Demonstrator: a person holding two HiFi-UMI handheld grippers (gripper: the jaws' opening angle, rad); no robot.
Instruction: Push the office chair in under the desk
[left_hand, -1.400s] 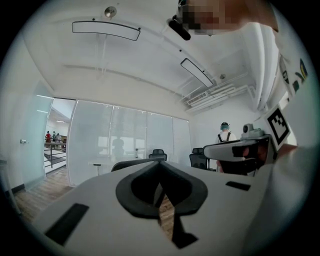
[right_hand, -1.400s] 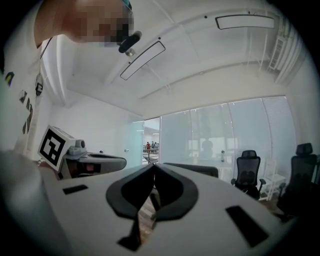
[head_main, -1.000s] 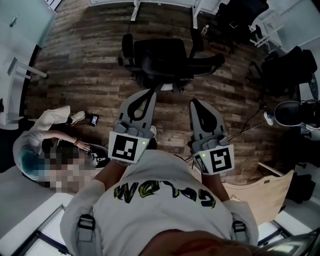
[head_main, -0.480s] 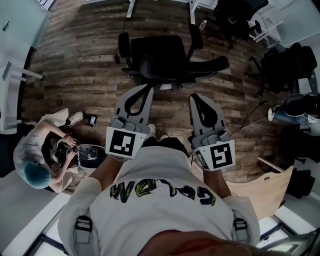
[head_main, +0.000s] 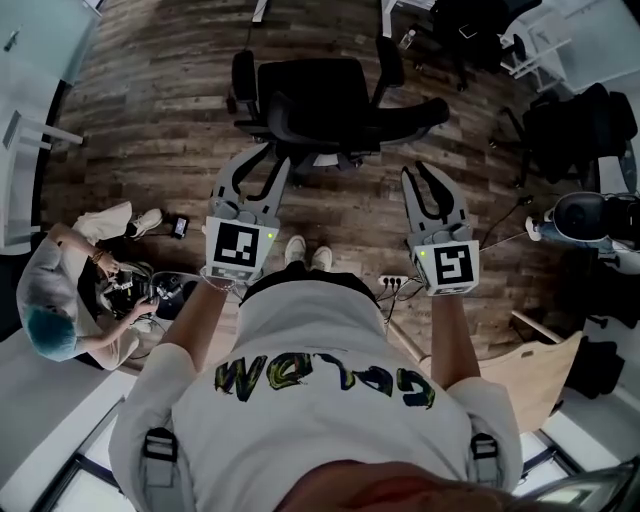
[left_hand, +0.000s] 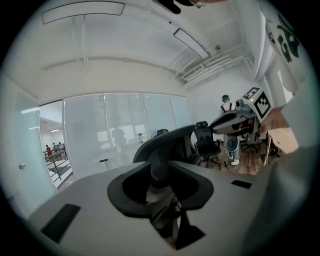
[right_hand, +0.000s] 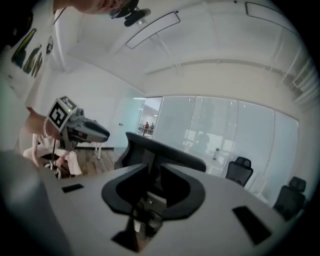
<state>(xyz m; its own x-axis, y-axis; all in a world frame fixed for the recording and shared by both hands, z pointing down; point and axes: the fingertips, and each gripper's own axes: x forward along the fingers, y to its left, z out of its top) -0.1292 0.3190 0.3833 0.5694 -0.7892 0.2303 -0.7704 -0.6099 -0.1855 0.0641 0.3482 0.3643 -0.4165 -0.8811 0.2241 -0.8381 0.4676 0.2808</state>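
Head view, looking steeply down. The office chair (head_main: 320, 95) stands on the wooden floor (head_main: 150, 130) with its backrest towards the wearer and its seat towards two white desk legs (head_main: 260, 8) at the top edge. The chair is not yet under the desk.

Bare floor lies open to the chair's left as far as a pale partition (head_main: 40, 60). On the right the room is narrower, bounded by other dark chairs (head_main: 570, 130).

A crouched person (head_main: 75, 300) occupies the floor at lower left, beside a dark round-rimmed object (head_main: 160, 295) whose contents cannot be made out. A power strip (head_main: 393, 283) lies just beside the wearer's shoes (head_main: 305, 255), and a wooden board (head_main: 520, 385) lies at lower right.

The left gripper (head_main: 272, 158) reaches the backrest's left end, though contact cannot be confirmed. Its jaws have just been opening and stand apart, with nothing pressed between them; its own view shows the backrest beyond the gap. The right gripper (head_main: 422, 172) is just beside the backrest's right end and apart from it. Its jaws have likewise just been opening and stand parted and empty.

Each gripper carries a black-and-white square marker (head_main: 240, 247). Yellow-green lettering crosses the shirt (head_main: 320, 380), seen upside down and not legible.
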